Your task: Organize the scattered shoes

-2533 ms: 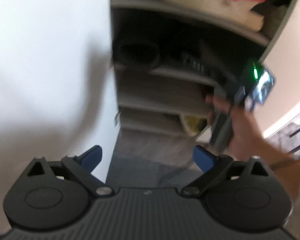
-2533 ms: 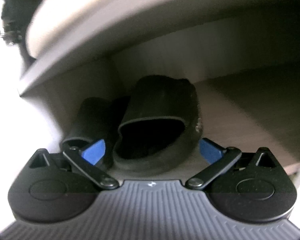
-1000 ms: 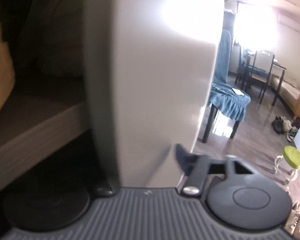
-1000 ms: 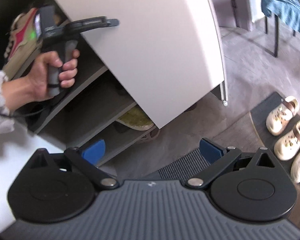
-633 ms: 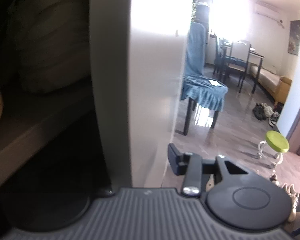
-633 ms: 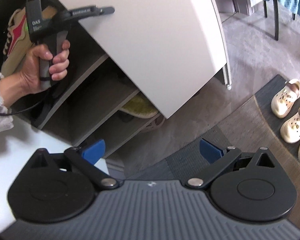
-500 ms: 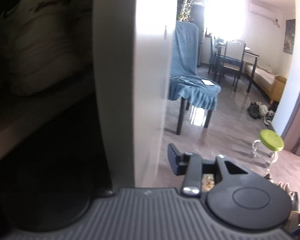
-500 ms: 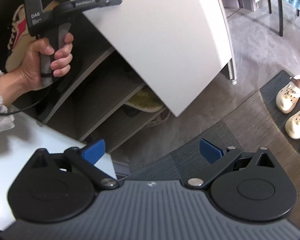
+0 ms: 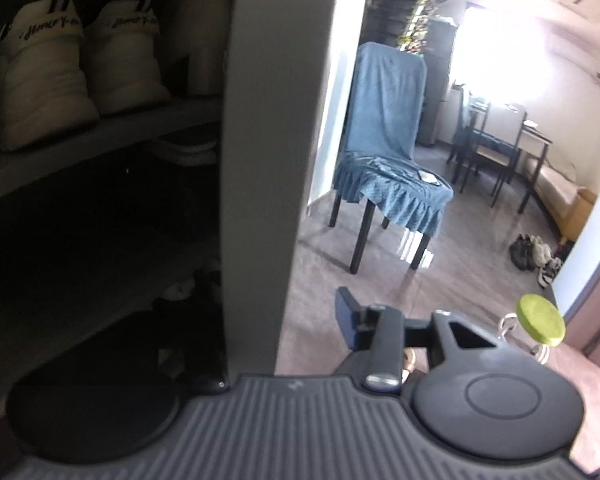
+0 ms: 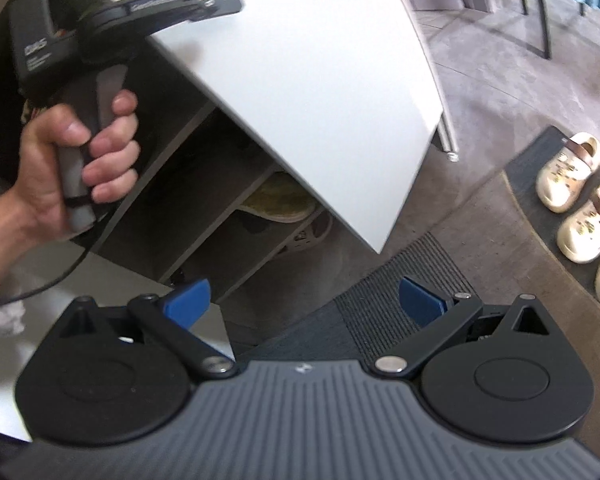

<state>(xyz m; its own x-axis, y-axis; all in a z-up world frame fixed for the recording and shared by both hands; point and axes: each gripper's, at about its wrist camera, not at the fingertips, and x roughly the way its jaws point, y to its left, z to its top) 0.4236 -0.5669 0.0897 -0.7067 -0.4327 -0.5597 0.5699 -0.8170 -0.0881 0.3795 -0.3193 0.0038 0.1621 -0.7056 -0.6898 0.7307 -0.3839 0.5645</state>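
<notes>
Two cream clogs (image 10: 576,188) stood side by side on the dark mat (image 10: 540,216) at the right of the right wrist frame, a third pale shoe partly cut off below them. We saw two white sneakers (image 9: 76,68) with unreadable script on the shelf at upper left. "DAS" marked the left gripper (image 10: 204,2), its jaws straddling the white cupboard door (image 10: 300,80); whether they pinched it, we couldn't tell. The right gripper (image 10: 304,300) hovered with jaws apart, empty.

left wrist view hugs cabinet door (image 9: 260,160) edge; right wrist view looks down, same door (image 10: 300,80).
</notes>
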